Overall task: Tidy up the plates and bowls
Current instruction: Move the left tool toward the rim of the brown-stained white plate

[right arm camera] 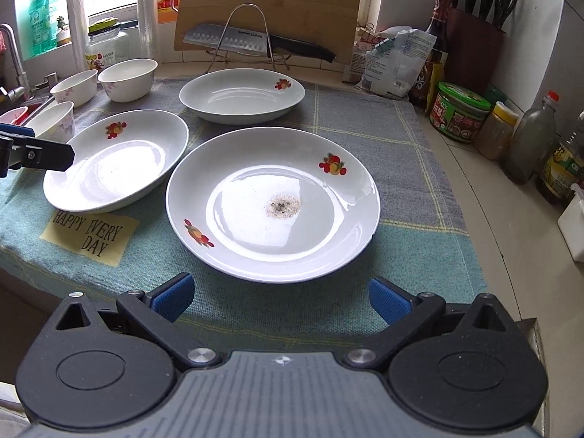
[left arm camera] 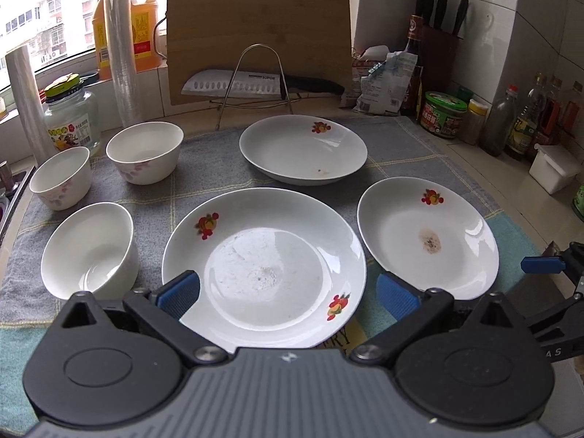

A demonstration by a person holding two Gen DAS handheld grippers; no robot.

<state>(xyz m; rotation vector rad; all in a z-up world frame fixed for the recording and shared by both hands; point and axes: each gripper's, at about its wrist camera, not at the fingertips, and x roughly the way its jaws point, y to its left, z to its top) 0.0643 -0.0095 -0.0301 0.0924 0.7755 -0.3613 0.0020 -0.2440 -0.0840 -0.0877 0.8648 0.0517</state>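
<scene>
Blue-padded left tool and right tool — both wide open, empty.

Ahead of my left gripper, the nearest plate is glossy white ceramic, its well dulled by a chalky film. My gripper's finger pads are ribbed blue plastic on matt black arms. The bowl to its left is the same shiny ceramic. Everything sits on a woven cloth, matt and coarse. Beyond my right gripper stand a smooth wooden cutting board, a shiny metal wire rack and a dimpled steel knife.
</scene>
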